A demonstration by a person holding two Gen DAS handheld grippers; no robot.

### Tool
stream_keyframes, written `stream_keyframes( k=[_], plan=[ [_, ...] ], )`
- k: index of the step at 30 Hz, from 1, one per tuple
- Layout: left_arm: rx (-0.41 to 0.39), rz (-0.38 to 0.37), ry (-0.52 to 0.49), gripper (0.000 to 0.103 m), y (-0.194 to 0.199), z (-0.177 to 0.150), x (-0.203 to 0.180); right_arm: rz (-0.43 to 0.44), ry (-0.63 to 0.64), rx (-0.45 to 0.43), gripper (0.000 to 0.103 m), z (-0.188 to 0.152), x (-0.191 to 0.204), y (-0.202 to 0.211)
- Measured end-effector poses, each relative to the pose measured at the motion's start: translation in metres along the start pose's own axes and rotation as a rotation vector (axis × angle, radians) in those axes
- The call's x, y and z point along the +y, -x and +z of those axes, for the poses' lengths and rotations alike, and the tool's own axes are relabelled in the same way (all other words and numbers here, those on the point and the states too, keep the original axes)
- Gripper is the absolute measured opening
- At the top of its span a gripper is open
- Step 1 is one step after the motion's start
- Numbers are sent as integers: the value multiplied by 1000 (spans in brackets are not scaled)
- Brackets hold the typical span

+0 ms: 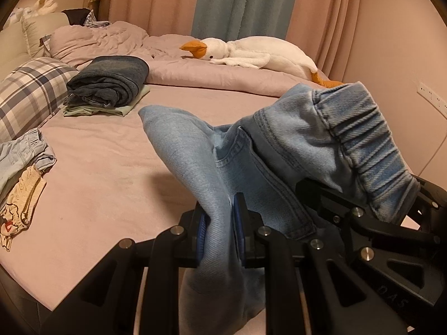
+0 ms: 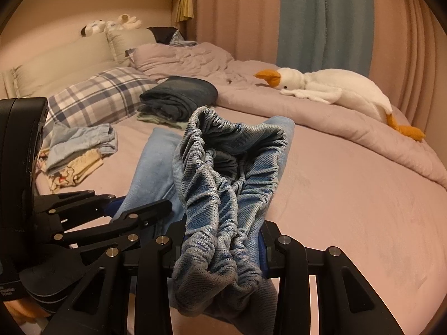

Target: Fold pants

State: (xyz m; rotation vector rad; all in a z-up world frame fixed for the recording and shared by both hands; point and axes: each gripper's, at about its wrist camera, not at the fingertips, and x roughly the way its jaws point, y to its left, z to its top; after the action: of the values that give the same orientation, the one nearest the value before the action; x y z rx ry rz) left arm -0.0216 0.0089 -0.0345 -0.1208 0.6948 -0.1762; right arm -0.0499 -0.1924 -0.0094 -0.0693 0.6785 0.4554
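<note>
Together we hold the light blue jeans up above the pink bed sheet. Our left gripper is pinched tight on a leg section, blue pads pressing the denim from both sides. Our right gripper is clamped on the bunched elastic waistband, its jaws held part-way apart by the thick fabric. Beyond the jeans lies a folded dark stack, beside a plaid pillow. Unfolded clothes sit at the left, and a white goose plush rests on the rumpled duvet.
</note>
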Motion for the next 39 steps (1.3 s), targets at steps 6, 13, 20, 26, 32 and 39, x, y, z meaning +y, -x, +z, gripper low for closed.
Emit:
stream_keyframes(
  k=[6,13,20,26,32,39],
  plan=[
    [-12,2,-1,14,-1,6,3,-6,14,-11,39,4,2,-1],
    [-14,1,-4,14,-3,9,3,-4,13,-14,39,6,0,-4],
    [-10,3,-16,14,-9,11,2,-1,11,-14,39,7,-4,-6],
    [-10,5,-29,14,-13,14,-1,0,3,-16,39,9,-7,-9],
    [-11,7,-37,14,-18,17,-4,-2,-7,-22,39,11,-12,-14],
    [-6,9,-43,14,-25,22,-5,-3,-13,-21,39,14,-13,-19]
  ],
)
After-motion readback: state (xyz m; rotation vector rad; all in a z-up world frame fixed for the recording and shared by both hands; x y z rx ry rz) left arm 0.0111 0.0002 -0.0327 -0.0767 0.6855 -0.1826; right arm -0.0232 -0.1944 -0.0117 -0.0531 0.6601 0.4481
